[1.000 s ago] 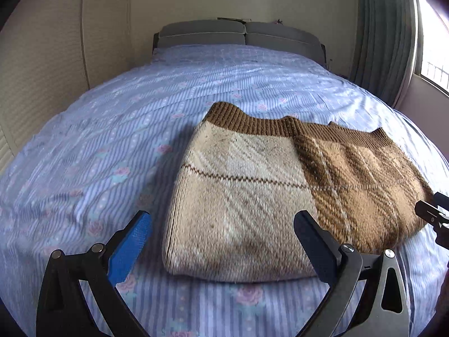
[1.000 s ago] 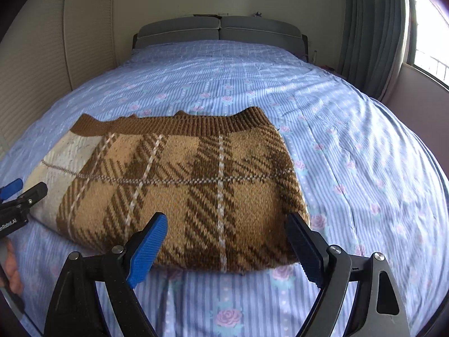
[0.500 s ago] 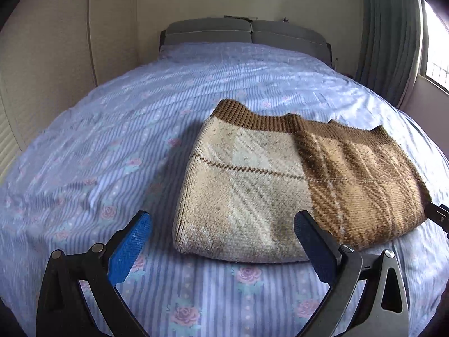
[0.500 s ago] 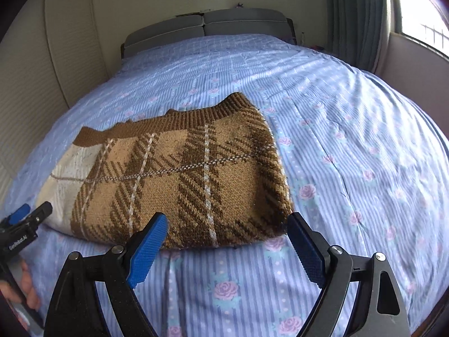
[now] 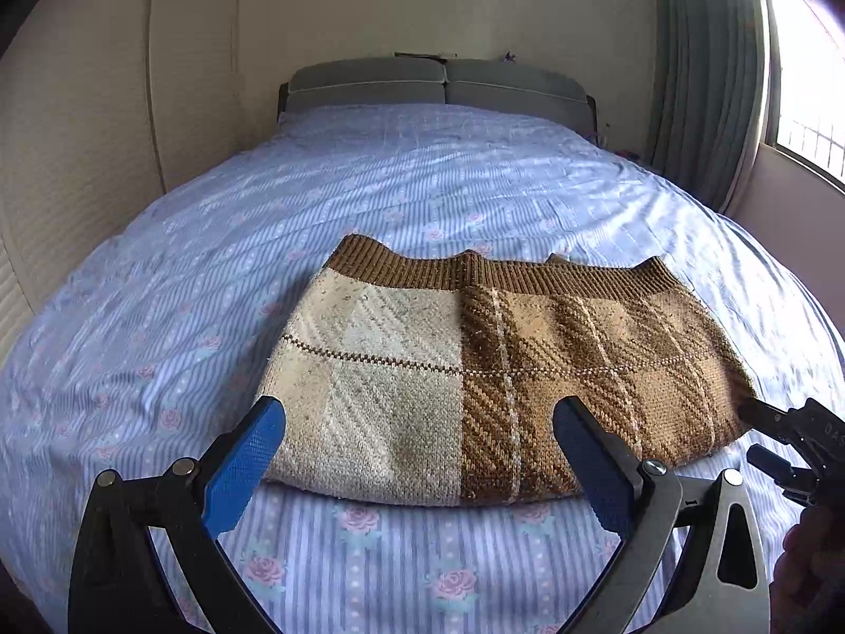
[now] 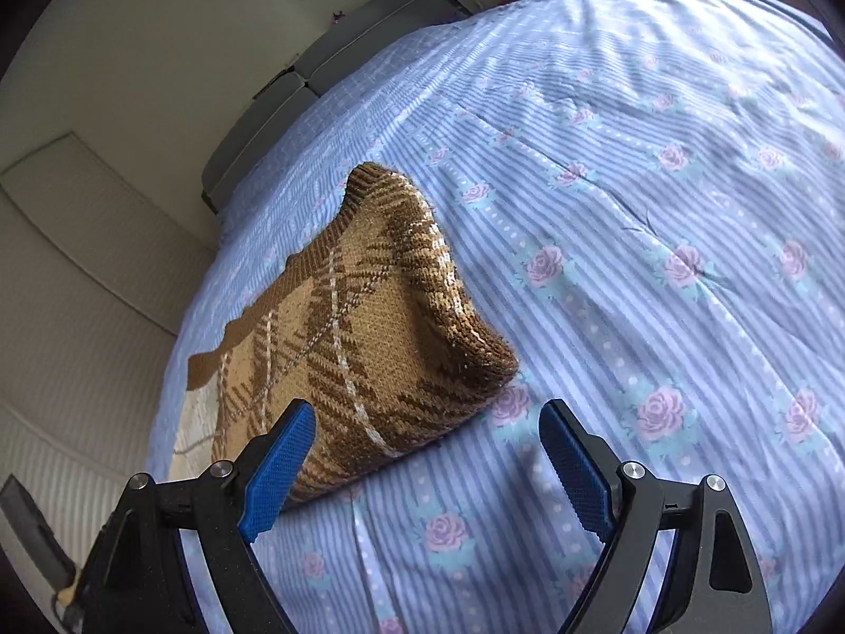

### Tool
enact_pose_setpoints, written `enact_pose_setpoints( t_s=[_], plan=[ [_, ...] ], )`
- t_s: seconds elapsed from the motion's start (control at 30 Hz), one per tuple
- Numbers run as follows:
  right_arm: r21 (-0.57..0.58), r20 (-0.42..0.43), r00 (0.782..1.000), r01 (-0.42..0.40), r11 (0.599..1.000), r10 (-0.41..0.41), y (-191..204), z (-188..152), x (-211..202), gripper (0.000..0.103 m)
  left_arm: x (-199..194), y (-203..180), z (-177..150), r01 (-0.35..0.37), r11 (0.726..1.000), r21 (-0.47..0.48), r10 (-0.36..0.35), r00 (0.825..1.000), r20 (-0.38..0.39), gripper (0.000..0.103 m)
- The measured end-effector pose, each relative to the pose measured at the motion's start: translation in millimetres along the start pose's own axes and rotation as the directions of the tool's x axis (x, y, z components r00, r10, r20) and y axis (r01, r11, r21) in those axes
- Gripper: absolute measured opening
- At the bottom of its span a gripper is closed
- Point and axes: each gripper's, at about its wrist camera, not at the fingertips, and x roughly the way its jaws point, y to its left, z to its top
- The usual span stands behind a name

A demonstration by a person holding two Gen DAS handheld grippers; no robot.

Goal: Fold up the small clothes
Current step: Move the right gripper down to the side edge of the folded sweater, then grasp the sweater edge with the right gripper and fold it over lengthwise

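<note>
A folded knit sweater (image 5: 475,370), cream on its left part and brown plaid on the right, lies flat on the bed; it also shows in the right wrist view (image 6: 359,338). My left gripper (image 5: 417,454) is open and empty, just above the sweater's near edge. My right gripper (image 6: 425,454) is open and empty, tilted, at the sweater's near right corner. The right gripper's tips also show in the left wrist view (image 5: 760,433), beside the sweater's right edge.
The bed carries a blue striped sheet with pink roses (image 5: 211,285) (image 6: 660,211). A grey headboard (image 5: 443,84) stands at the far end. A cream wall panel (image 5: 79,158) is on the left, a curtain and window (image 5: 739,79) on the right.
Both grippers have drawn back from the sweater, still open. The right gripper has rolled and swung to the right, so its view is now tilted and the sweater sits at its left.
</note>
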Motion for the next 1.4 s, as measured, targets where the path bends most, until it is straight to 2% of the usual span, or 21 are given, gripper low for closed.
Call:
enact_pose_setpoints(
  t_s=[0.2, 0.47, 0.57, 0.63, 0.73, 0.9, 0.97, 1.03, 1.13, 1.27, 1.4],
  plan=[
    [0.082, -0.006, 0.998, -0.069, 0.994, 0.070, -14, 7, 26, 0.088, 8, 4, 3, -0.010, 1.000, -0.025, 0.010, 1.000, -0.003, 0.103],
    [0.026, 0.010, 0.993, -0.115, 0.993, 0.115, 2, 14, 54, 0.087, 23, 12, 1, -0.021, 0.998, -0.053, 0.020, 0.999, -0.029, 0.103],
    [0.048, 0.028, 0.991, -0.136, 0.990, 0.134, -6, 16, 57, 0.073, 25, 16, 0, -0.024, 0.998, -0.059, 0.022, 0.999, -0.035, 0.103],
    [0.101, 0.033, 0.987, -0.161, 0.982, 0.158, -16, 18, 56, 0.055, 24, 19, 0, -0.028, 0.998, -0.059, 0.026, 0.999, -0.029, 0.103],
    [0.162, 0.026, 0.979, -0.201, 0.966, 0.200, -25, 21, 54, 0.045, 22, 24, 2, -0.026, 0.997, -0.071, 0.024, 0.999, -0.030, 0.103],
    [0.185, 0.057, 0.983, -0.183, 0.966, 0.175, -11, 28, 39, 0.036, 14, 32, 5, -0.040, 0.996, -0.077, 0.038, 0.999, -0.029, 0.103],
    [0.132, 0.086, 0.987, -0.148, 0.980, 0.137, 8, 32, 29, 0.034, 9, 39, 8, -0.052, 0.995, -0.083, 0.050, 0.998, -0.026, 0.103],
    [0.029, 0.124, 0.989, -0.084, 0.996, 0.079, 38, 35, 18, 0.032, 3, 50, 11, -0.065, 0.993, -0.098, 0.063, 0.998, -0.023, 0.103],
    [-0.130, 0.197, 0.980, 0.010, 0.991, 0.016, 90, 36, 6, 0.029, -5, 72, 18, -0.082, 0.988, -0.131, 0.079, 0.997, -0.026, 0.103],
    [-0.340, 0.301, 0.953, 0.122, 0.932, -0.015, 166, 20, 3, 0.028, -19, 108, 28, -0.109, 0.982, -0.155, 0.107, 0.994, -0.021, 0.103],
    [-0.510, 0.330, 0.944, 0.175, 0.842, 0.004, 233, -14, 17, 0.026, -36, 155, 32, -0.156, 0.968, -0.195, 0.156, 0.988, -0.012, 0.103]
  ],
)
